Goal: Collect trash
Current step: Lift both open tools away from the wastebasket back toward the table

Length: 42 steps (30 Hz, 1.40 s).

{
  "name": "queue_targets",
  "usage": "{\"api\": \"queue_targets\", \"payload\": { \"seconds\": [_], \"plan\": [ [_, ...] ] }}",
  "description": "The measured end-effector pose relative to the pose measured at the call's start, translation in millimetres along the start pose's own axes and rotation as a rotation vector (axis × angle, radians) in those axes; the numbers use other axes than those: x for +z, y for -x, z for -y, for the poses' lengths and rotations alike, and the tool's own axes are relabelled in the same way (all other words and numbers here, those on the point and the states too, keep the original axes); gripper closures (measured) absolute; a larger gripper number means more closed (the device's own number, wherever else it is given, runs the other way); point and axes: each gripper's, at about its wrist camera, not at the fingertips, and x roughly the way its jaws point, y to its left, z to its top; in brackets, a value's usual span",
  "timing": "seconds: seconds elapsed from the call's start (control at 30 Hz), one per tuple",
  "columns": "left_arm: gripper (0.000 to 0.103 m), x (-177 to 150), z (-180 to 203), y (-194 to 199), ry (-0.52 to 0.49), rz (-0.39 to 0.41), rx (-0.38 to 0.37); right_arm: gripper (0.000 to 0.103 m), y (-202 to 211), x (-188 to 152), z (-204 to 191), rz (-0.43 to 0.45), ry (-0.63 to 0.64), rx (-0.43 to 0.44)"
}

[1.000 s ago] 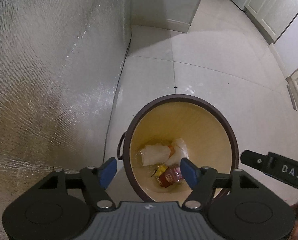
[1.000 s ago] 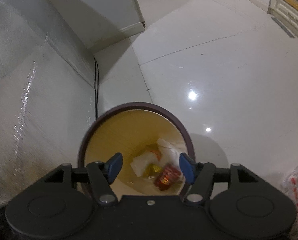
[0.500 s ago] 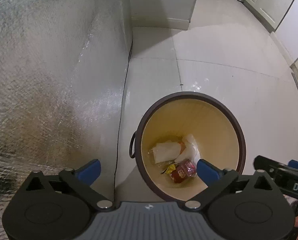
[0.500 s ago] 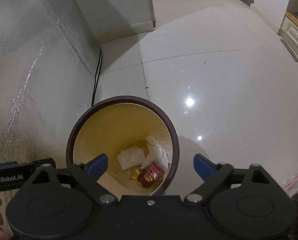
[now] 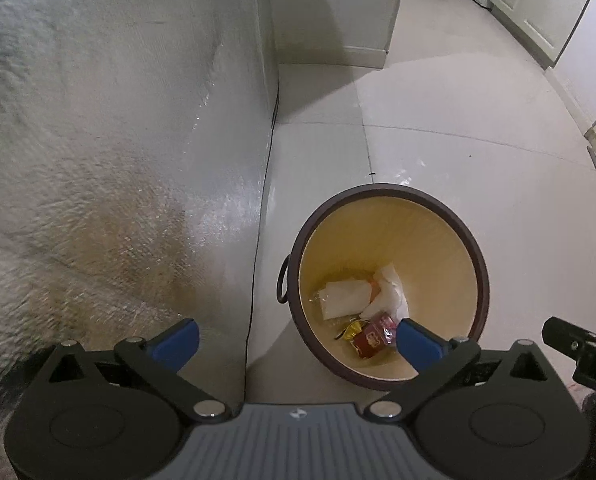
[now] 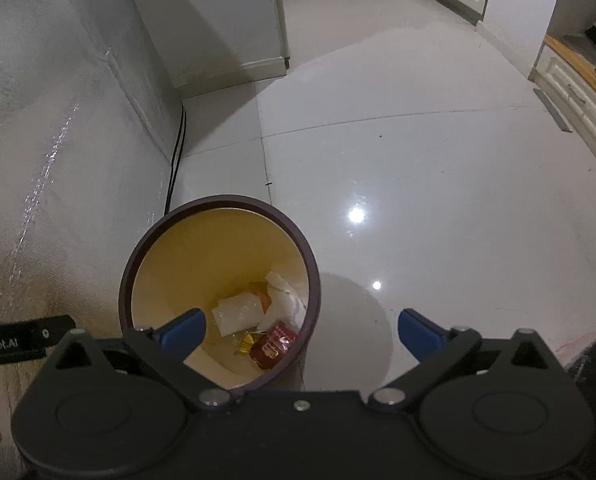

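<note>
Both grippers hang above a round bin [image 5: 386, 196] with a dark brown rim and pale yellow inside, which stands on the glossy white tiled floor [image 6: 438, 168] just beside a silvery textured wall [image 5: 98, 140]. The left gripper [image 5: 296, 338] has its blue-padded jaws spread wide with nothing between them; one pad sits over the floor by the wall, the other over the bin's near rim. The right gripper [image 6: 302, 330] is opening, its jaws already wide, and holds nothing either; its left pad is over the bin's mouth, its right pad over bare floor. The trash lies at the bottom of the bin: a crumpled white paper [image 5: 344, 294], a second white tissue [image 5: 390, 292] touching it, a bit of something orange between them, a small gold wrapper [image 5: 352, 328] and a red packet [image 5: 374, 336] nearest the near wall. A black cable [image 6: 176, 160] runs along the foot of the wall, behind the bin. White cabinets [image 5: 538, 12] stand at the far edge of the floor.
</note>
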Motion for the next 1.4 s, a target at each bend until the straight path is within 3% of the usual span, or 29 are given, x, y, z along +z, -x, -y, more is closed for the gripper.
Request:
{"api": "queue_targets", "payload": {
  "seconds": [0.6, 0.93, 1.4],
  "plan": [
    [0.000, -43.3, -3.3, 105.5, -0.042, 0.108, -0.030, 0.000, 101.1, -31.1, 5.7, 0.091, 0.002, -0.007],
    [0.000, -63.6, 12.5, 199.0, -0.075, 0.268, -0.088, 0.000, 191.0, -49.2, 20.5, 0.218, -0.005, -0.013],
    [0.000, -103.0, 11.8, 340.0, -0.095, 0.522, -0.179, 0.000, 319.9, -73.9, 32.3, 0.459, -0.017, 0.001]
  ]
}}
